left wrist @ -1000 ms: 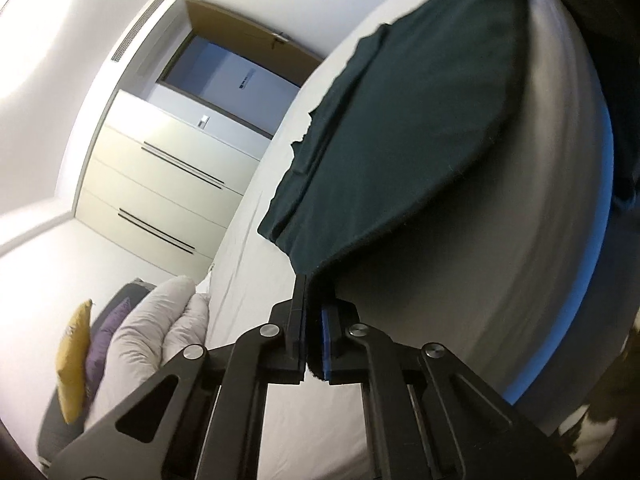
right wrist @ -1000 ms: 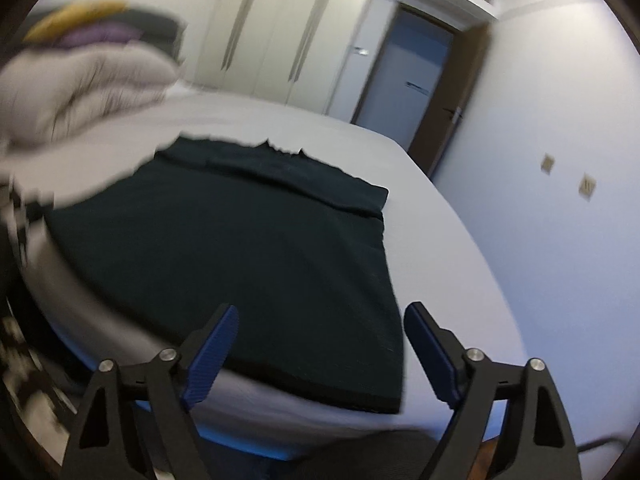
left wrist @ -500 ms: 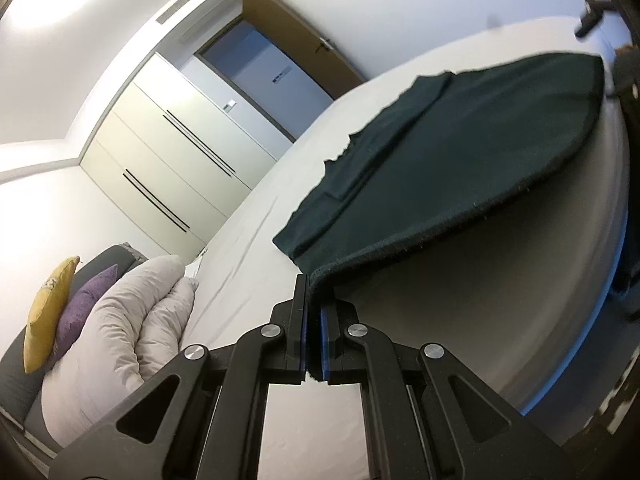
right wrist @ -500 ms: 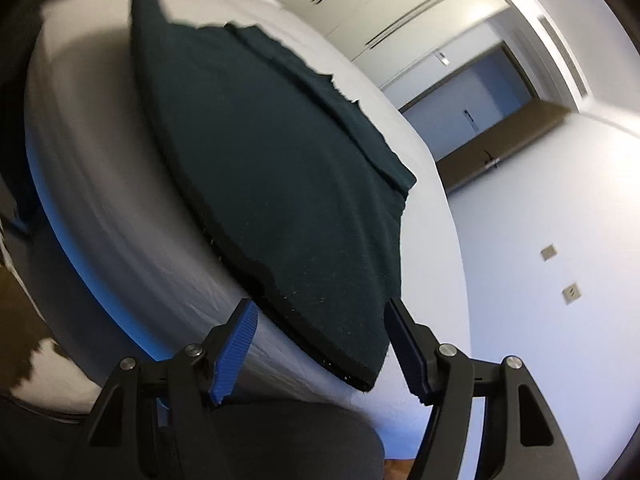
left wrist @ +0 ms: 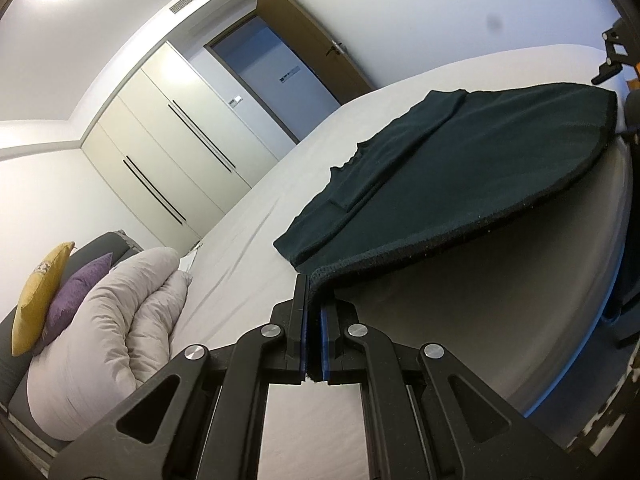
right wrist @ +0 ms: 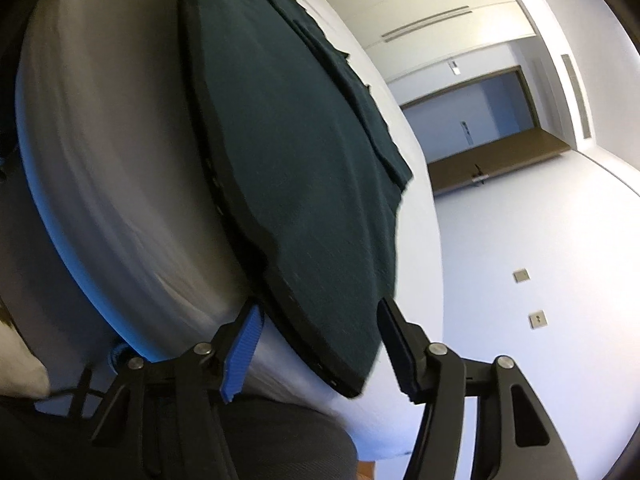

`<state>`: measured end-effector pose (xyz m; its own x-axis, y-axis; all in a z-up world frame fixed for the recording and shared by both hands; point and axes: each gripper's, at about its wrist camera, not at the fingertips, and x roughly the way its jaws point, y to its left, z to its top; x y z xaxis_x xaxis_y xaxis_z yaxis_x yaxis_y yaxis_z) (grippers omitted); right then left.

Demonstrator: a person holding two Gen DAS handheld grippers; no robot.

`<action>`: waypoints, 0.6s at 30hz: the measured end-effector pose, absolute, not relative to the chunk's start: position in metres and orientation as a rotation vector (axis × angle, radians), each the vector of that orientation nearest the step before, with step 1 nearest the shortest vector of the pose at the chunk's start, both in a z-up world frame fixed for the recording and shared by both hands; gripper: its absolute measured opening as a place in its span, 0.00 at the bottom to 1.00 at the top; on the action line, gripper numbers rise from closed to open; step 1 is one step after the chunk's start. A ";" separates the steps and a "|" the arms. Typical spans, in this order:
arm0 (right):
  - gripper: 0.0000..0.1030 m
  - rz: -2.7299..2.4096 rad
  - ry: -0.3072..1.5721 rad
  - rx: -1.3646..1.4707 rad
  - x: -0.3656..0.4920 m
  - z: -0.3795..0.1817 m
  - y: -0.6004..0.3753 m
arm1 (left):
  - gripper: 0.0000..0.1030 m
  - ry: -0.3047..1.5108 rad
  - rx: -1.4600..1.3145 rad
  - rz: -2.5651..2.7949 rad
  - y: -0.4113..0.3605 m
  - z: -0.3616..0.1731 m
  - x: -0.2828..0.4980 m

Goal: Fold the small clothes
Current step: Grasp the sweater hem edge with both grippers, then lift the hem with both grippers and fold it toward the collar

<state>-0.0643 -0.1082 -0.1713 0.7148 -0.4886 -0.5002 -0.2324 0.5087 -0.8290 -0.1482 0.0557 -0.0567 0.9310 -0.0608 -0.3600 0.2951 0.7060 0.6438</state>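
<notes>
The dark green knitted garment (left wrist: 460,168) is spread on the white-sheeted bed (left wrist: 256,240). Its near corner is pinched between the closed left gripper (left wrist: 314,308), lifting the hem. The opposite corner is straddled by the spread right gripper (right wrist: 316,344), apparently so both ends can rise together.

Bright, even indoor light; ceiling glare upper left in left wrist view. Heavy fisheye bending, dark vignetted corners. Right wrist view motion-blurred, especially lower left.
</notes>
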 end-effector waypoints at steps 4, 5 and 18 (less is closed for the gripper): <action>0.45 -0.227 0.793 -1.090 -0.064 -0.172 -0.118 | 0.03 0.339 0.766 -0.204 0.058 -0.065 -0.148; 0.41 -0.229 0.795 -1.097 -0.063 -0.173 -0.119 | 0.03 0.341 0.768 -0.204 0.058 -0.067 -0.149; 0.04 -0.239 0.723 -1.025 -0.055 -0.153 -0.116 | 0.03 0.358 0.752 -0.173 0.067 -0.076 -0.145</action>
<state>-0.0552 -0.1161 -0.1533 0.7471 -0.5021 -0.4355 -0.1436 0.5178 -0.8434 -0.1445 0.0668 -0.0760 0.9255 -0.0257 -0.3778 0.2794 0.7198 0.6354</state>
